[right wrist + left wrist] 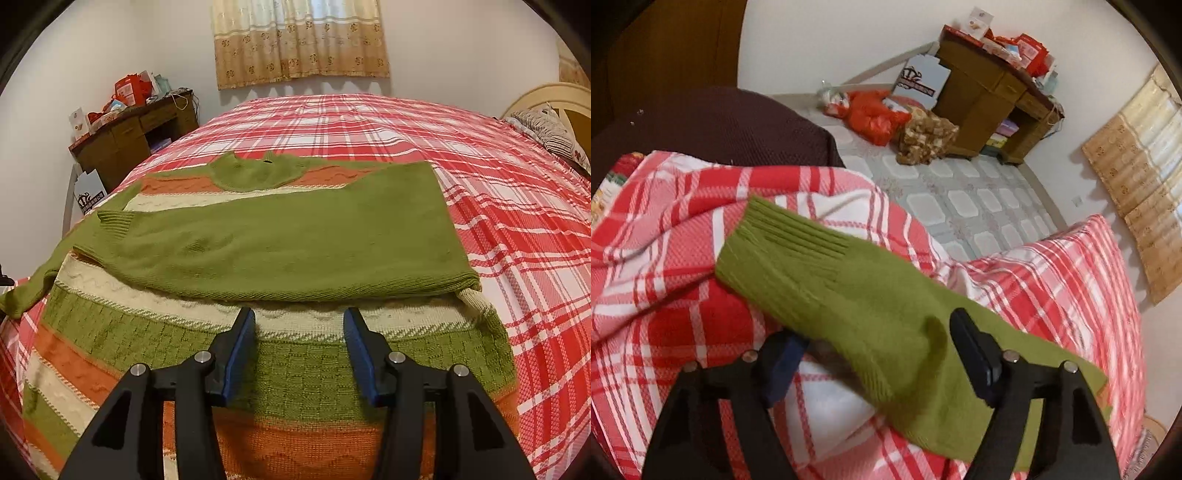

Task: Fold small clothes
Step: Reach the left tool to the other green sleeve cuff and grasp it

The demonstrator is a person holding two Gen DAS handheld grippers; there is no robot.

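Green knit dominated the sweater (280, 236), which lay flat across the middle of the right wrist view on a red-and-white plaid bedspread (517, 229), banded lower down in cream, orange and green. One sleeve (258, 243) was folded across the chest, its ribbed cuff at centre left, and the collar sat near the upper middle. In the left wrist view the other sleeve (849, 295) ran from its ribbed cuff at centre left down to the lower right of the frame.

No readable writing showed; a white box (921, 79) at upper centre of the left wrist view carried a dark crown-like logo, its lettering too blurred to read.

The left gripper (882, 343) stood wide apart, with the sleeve lying between its fingers and draped over the left one; it was not clamped. The right gripper (299, 325) hung spread above the sweater's cream band, holding nothing.

Beyond the bed, a brown wooden desk (136, 136) at the left edge bore red packages. Floral beige curtains (299, 40) hung at top centre against a pale wall. A patterned pillow (554, 133) lay at the far right. Tiled floor (979, 192), a red bag (875, 118) and a dark brown chair (713, 125) showed in the left wrist view.
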